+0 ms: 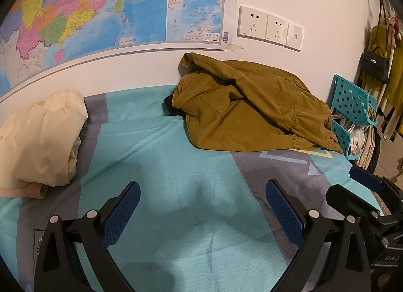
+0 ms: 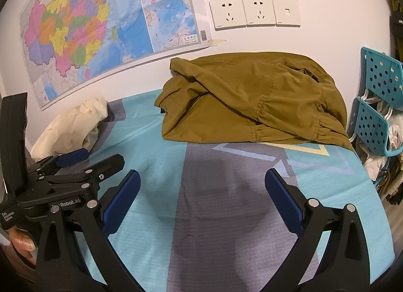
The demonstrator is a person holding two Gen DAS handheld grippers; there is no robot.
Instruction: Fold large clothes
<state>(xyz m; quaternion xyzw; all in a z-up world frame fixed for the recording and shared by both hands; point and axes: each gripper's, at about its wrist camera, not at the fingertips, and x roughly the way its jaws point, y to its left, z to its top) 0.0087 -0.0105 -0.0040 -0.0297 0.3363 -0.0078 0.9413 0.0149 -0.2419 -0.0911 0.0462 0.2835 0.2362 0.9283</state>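
One crumpled olive-brown jacket (image 2: pixel 254 100), ahead of both grippers. One bundled cream cloth (image 1: pixel 37 138), ahead-left of left gripper (image 1: pixel 201 206). Two open black grippers with blue pads, right gripper (image 2: pixel 201 196) beside left one. One coloured wall map (image 2: pixel 105 30), far ahead. Two white wall sockets (image 2: pixel 228 13), one white switch (image 2: pixel 287 11). Two teal perforated plastic baskets (image 2: pixel 377 105), far right. One black handbag (image 1: pixel 375 66), hanging far right.

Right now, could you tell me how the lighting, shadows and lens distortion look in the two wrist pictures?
Left wrist view: dim warm light, the map bent by the fisheye, a soft shadow on the bedsheet ahead of the open left claw. Right wrist view: the same curving at the edges, a dark shadow between the open right claw fingers; the jacket looks sharp.
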